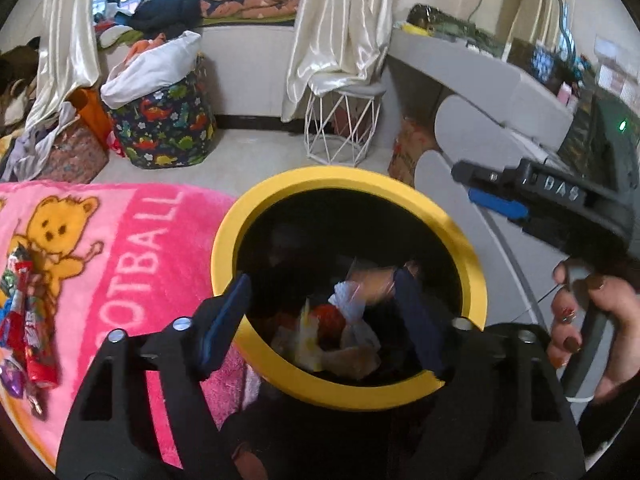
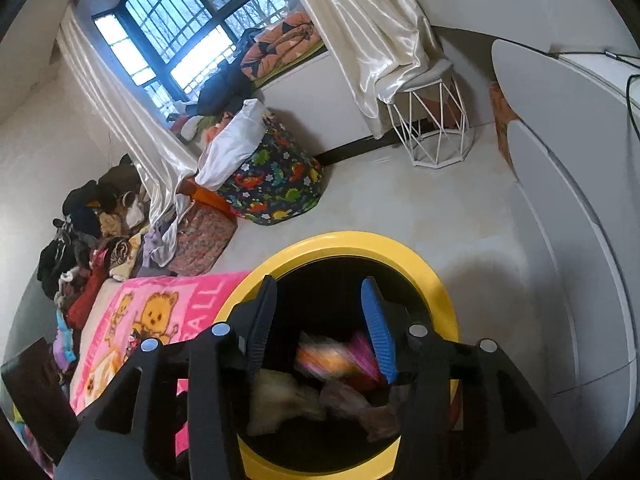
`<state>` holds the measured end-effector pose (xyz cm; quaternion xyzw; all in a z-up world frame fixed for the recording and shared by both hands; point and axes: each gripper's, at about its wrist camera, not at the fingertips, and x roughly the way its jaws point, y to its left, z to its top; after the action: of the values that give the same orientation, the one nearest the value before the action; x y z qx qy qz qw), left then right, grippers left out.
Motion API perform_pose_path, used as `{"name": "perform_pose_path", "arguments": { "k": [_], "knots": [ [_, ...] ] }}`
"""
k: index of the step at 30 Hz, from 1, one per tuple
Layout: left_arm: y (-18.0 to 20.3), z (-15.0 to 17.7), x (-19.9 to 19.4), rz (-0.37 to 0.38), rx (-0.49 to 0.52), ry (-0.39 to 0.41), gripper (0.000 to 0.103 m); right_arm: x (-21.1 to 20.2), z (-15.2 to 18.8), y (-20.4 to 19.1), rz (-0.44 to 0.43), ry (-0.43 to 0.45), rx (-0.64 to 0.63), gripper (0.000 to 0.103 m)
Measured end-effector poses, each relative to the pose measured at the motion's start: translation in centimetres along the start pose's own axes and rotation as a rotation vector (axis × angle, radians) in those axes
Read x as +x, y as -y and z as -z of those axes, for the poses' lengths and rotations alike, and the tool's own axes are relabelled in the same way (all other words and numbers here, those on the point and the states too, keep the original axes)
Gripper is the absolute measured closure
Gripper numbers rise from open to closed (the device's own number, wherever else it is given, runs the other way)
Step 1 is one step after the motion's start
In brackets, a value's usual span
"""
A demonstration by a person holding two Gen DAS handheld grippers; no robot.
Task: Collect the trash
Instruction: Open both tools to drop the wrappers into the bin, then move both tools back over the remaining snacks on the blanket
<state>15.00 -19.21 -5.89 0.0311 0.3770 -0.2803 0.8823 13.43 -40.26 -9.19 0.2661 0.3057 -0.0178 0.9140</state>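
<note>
From the left wrist, your left gripper (image 1: pixel 320 312) hangs directly over the mouth of the yellow-rimmed bin (image 1: pixel 460 240), its jaws spread wide with nothing pressed between the pads. The placement reads as a drop: held above the opening, anything let go falls inside rather than onto the floor. Below the fingers, crumpled wrappers (image 1: pixel 344 328) lie blurred in the dark well of the bin, some perhaps caught mid-fall. At the right edge, your right hand (image 1: pixel 592 320) grips the handle of the other tool, whose nose reaches toward the same rim. More trash waits at the left edge: bright candy wrappers (image 1: pixel 24 320) lie on the pink bear blanket (image 1: pixel 132 248), just beside the bin, so each trip is short.

From the right wrist, your right gripper (image 2: pixel 320 328) points down into the same bin (image 2: pixel 424 264), jaws parted and gripping nothing. A pink and orange wrapper (image 2: pixel 340 356) shows as a smear just below and between the pads, likely loose and dropping onto the pale scraps (image 2: pixel 288 400) already at the bottom; the blur makes it hard to say whether it touches the blue pad. The blanket (image 2: pixel 132 320) runs off to the left, touching the rim. Both tools appear positioned to unload together, and the wrappers on the blanket look like the next pickup.
</note>
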Motion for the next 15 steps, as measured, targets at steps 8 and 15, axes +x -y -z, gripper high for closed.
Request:
{"name": "perform_pose_path", "arguments": {
  "k": [8, 15],
  "knots": [
    [-0.2, 0.0, -2.3, -0.045, -0.043, 0.066, 0.011, -0.8, 0.2, -0.4, 0.043, 0.037, -0.028, 0.032],
    [-0.6, 0.3, -4.2, -0.082, -0.046, 0.099, 0.011, -1.1, 0.5, -1.6, 0.047, 0.052, -0.065, 0.023]
  ]
}}
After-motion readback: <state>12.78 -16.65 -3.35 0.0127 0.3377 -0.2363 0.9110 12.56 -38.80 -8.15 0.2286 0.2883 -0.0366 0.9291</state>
